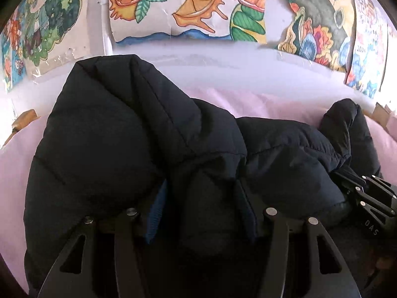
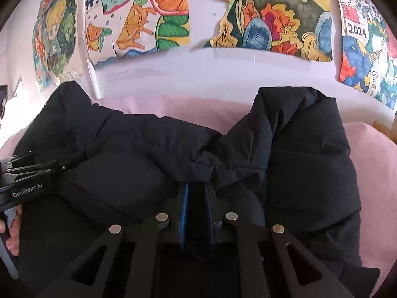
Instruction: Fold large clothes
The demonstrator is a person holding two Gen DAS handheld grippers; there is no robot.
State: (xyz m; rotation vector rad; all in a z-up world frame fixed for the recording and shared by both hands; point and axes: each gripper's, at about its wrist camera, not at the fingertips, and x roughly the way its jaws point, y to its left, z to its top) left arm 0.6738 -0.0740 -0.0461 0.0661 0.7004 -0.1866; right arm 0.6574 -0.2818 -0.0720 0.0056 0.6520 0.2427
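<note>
A dark puffy jacket (image 1: 111, 149) lies bunched on the pink sheet (image 2: 367, 161) below the drawings (image 2: 273, 24) on the wall. The left tool (image 1: 201, 198) stands partly wide, with jacket fabric between its pads. The right tool (image 2: 197, 198) is pinched narrow on a jacket fold.

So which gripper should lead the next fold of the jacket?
Right, probably. The right gripper is shut on a bunched fold of the dark puffer jacket, so it can pull straight away. The left gripper stands open around the fabric and would have to close first.
</note>
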